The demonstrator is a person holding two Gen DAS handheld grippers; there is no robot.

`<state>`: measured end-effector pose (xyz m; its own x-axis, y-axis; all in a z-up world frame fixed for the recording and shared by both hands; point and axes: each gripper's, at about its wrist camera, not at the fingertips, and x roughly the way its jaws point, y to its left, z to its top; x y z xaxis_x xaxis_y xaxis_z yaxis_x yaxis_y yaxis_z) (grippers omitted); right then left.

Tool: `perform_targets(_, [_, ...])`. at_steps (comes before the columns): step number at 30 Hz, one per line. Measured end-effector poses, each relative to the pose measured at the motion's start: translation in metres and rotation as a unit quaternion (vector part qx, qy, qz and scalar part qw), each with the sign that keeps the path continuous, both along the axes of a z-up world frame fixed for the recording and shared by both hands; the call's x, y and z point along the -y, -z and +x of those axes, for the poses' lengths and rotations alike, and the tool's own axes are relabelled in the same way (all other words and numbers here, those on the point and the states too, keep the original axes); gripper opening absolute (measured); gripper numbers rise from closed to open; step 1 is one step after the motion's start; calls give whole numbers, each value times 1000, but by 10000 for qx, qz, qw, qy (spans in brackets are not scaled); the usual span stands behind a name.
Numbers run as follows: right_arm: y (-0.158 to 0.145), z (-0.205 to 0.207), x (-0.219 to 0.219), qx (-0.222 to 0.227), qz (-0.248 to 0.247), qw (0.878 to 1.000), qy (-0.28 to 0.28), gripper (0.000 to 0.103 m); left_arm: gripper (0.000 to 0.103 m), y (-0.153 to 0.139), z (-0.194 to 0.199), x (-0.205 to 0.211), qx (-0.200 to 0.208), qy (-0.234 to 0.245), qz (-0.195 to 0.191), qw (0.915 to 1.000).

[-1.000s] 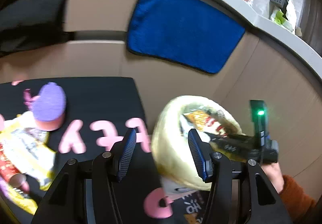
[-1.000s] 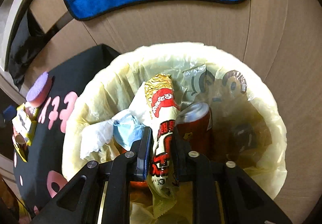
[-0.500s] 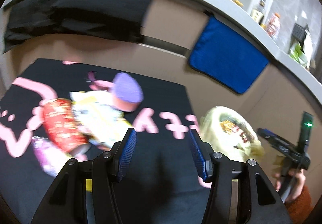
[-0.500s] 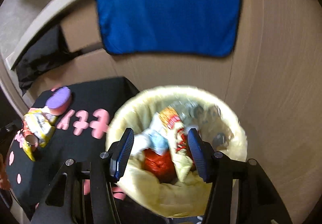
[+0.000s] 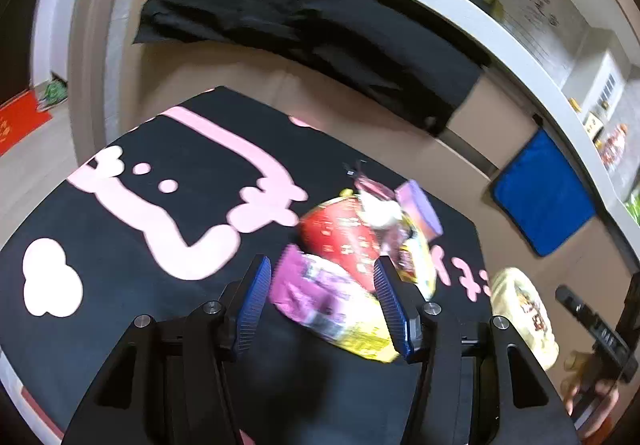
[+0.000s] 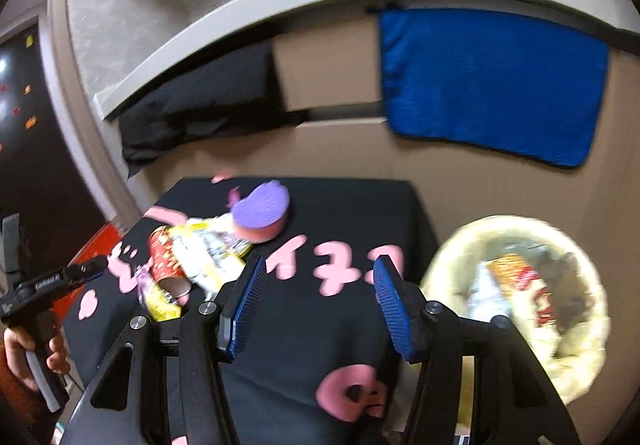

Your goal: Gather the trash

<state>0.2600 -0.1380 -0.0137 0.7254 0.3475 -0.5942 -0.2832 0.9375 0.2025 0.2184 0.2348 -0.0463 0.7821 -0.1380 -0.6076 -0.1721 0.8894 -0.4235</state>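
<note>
Left tool (image 5: 322, 301): open, empty, hovering over purple-and-yellow wrapper (image 5: 332, 305) on black surface (image 5: 120, 245); wrapper's long axis slanting across the gap, red can (image 5: 344, 241) just beyond. Right tool (image 6: 320, 305): open, empty, farther off, lined bin (image 6: 516, 301) to its right.

2 wrist cams, angled down; both share table (image 5: 120, 245), bin (image 6: 576, 377).
</note>
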Motion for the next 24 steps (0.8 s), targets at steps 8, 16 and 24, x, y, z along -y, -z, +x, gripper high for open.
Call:
perform_targets(8, [24,-6,-37,-249,-199,9989,-339,54,55,10,36,10,-137,395,-440,9982])
perform_targets(16, [45,-7,-28,-602,-5,9973,-424,54,55,20,61,15,-336,170,-640,9972])
perform_targets(24, [61,-6,-22,-836,163,9952,-475,54,55,33,54,-2,-362,130,-489,9981])
